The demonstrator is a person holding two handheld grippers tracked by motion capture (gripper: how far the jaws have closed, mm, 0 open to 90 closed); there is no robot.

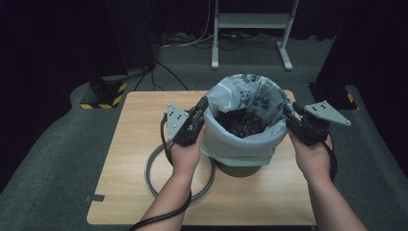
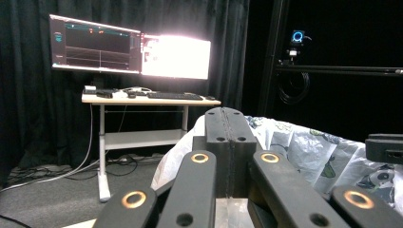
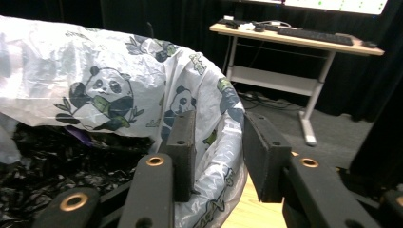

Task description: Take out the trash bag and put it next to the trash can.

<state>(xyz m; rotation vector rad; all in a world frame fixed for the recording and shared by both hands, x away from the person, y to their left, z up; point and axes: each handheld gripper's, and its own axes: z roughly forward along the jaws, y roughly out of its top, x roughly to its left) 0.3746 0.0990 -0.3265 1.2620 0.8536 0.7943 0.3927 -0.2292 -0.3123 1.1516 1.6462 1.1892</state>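
- Panda-print bin liner (image 1: 248, 96) sits over the bin rim, mid-table;
- my left gripper (image 2: 227, 124) is clamped shut at its left edge;
- my right gripper (image 3: 218, 142) straddles the right edge, jaws apart; I should seat deeper before pinching.

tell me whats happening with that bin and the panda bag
A person is working a panda-print bag that lines a bin on a wooden table. The left gripper is shut at the bag's left edge. The right gripper straddles the right rim, its jaws not yet pressing. Dark scraps fill the bag, and a grey ring lies beside the bin.
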